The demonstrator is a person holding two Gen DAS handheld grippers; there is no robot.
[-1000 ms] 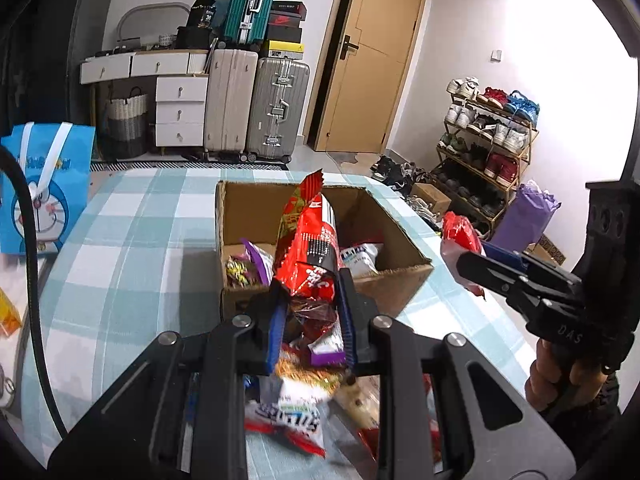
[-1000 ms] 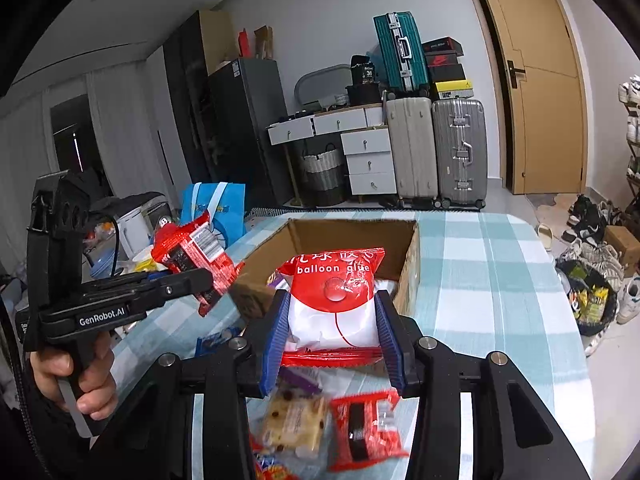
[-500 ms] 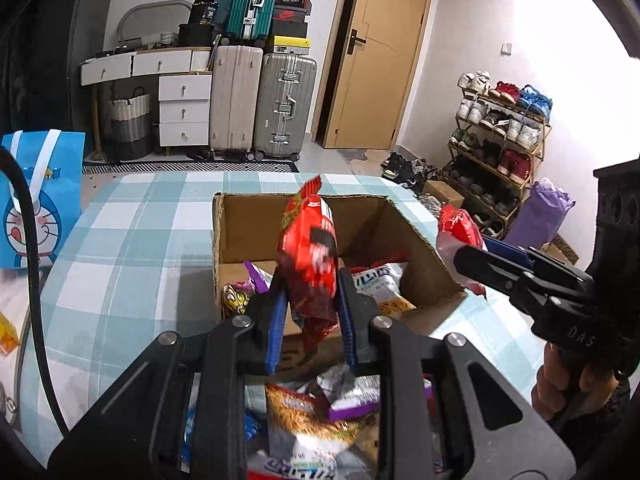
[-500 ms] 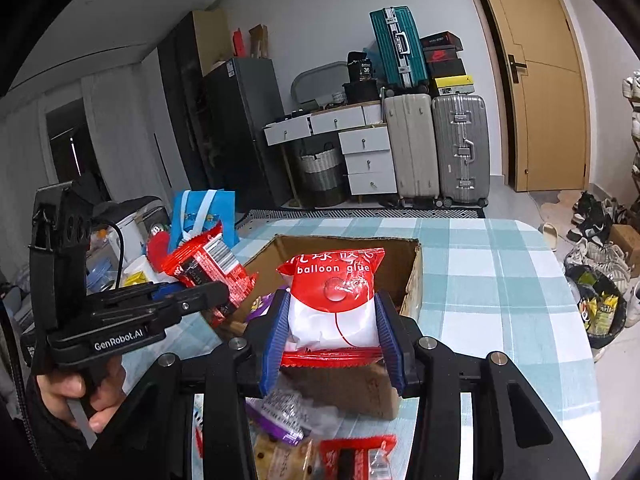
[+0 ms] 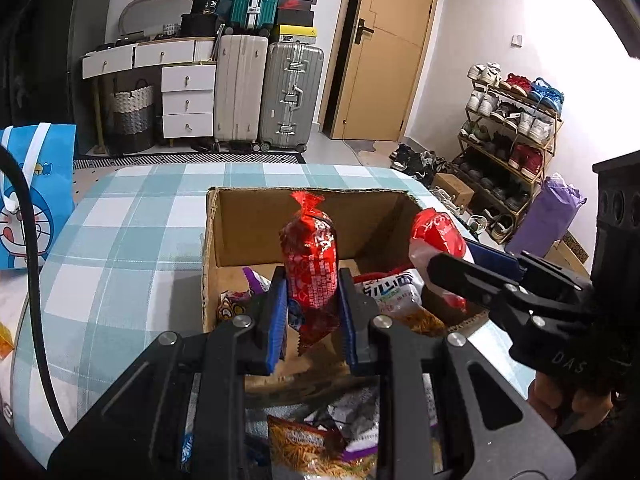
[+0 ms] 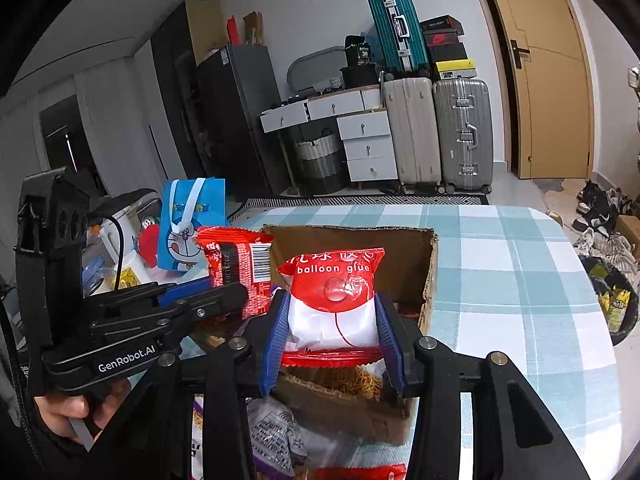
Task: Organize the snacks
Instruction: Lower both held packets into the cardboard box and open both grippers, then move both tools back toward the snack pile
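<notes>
Red shiny snack pack [image 5: 310,276] pinched upright betw. blue pads [image 5: 276,322] of left gripper [image 5: 312,316], twisted top end up, held over near edge of cardboard box [image 5: 248,224]. Seen from right wrist cam: same pack [image 6: 236,268] w/ barcode side showing, clamped in left gripper [image 6: 224,298], just left of box.

Red-and-white bag marked "balloon glue" [image 6: 334,300] squeezed betw. blue pads [image 6: 386,340] of right gripper [image 6: 332,336], label facing cam, held above near wall of box [image 6: 430,276]. From left wrist cam: that bag [image 5: 434,240] gripped at tip of right gripper [image 5: 444,264], over right-hand side of box.

Box open-topped, on teal/white checked tablecloth [image 5: 120,248]. Inside, near front: purple-edged wrapper [image 5: 256,280], white bag w/ blue print [image 5: 390,286], bag of thin orange sticks [image 5: 424,318]. Rear part of box floor bare cardboard.

Loose packs on cloth in front of box, below grippers: orange-stick bag [image 5: 304,446], silvery wrapper [image 6: 276,430]; part-hidden by gripper frames, labels not legible.

Blue cartoon tote [image 6: 188,228] left of table. Suitcases [image 6: 436,136], white drawer unit [image 6: 364,144], tan door [image 6: 536,68] at back of room. Shoe rack [image 5: 508,120] by right wall.
</notes>
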